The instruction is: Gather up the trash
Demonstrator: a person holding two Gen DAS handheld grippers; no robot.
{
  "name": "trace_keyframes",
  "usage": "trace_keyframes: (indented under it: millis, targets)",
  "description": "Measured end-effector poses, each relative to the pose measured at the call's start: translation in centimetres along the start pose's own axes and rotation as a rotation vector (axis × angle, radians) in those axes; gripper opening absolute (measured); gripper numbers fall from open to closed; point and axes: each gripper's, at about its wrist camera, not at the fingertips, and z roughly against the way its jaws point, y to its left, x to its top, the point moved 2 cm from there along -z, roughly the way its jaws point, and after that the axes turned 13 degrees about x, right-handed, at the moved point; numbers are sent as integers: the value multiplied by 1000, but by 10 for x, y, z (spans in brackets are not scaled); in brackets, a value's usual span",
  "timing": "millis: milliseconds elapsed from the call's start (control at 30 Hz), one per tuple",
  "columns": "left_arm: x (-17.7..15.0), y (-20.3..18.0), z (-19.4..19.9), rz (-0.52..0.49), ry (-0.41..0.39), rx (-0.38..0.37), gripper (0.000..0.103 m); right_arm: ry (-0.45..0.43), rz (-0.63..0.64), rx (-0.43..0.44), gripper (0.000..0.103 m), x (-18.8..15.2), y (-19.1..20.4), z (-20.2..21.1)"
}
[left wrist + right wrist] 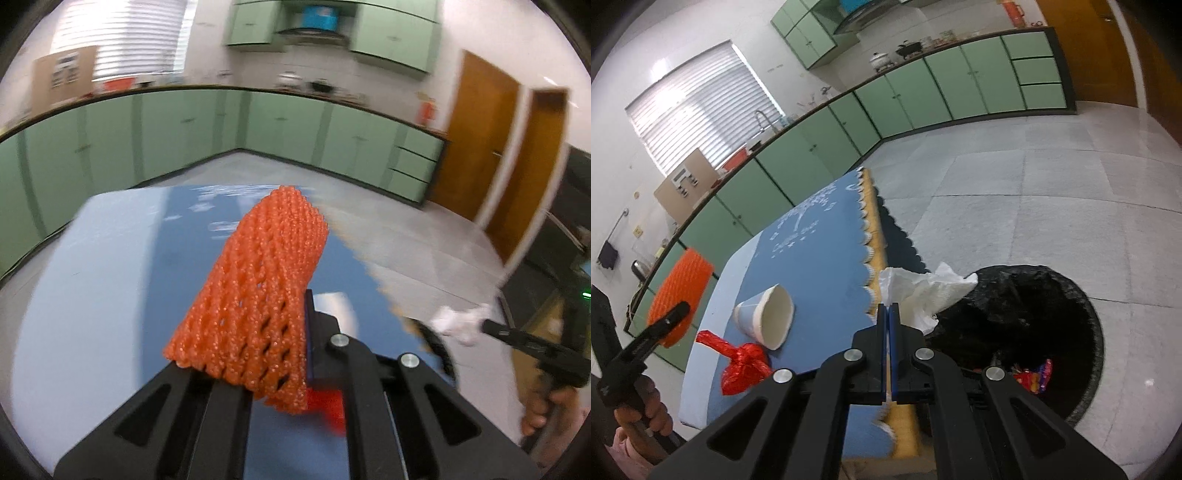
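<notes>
- Left wrist view: the left claw (295,347) is clamped on an orange foam net (258,291), which stands up from the fingers through the middle of the frame, clear of the blue worktop (110,277). At the right edge a hand (546,410) carries the right claw (480,325), pinching a white tissue (458,321).
- Right wrist view: the right claw (888,310) has its fingers pressed together on the white tissue (923,291), held at centre frame over the near rim of the black-lined bin (1093,339) at lower right. Some wrappers (1034,376) already lie inside it.
- Same view, left side: the left claw (677,310) holds the orange foam net (679,295) at the worktop's far left edge.
- What is left, as I judge it: both held pieces still need dropping in the bin, and a paper cup (768,317) on its side and a red crumpled wrapper (742,365) remain on the blue worktop (820,258).
</notes>
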Motion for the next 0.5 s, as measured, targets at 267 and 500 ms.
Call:
trace_keyframes:
  millis: [267,500]
  targets:
    - [-10,-136,-29,-180,93,-300,5,-29,-55,-56,1,-6,-34,26]
    - [-24,-198,-63,-252,177,-406,47,-37,-116,-109,5,-7,-73,33]
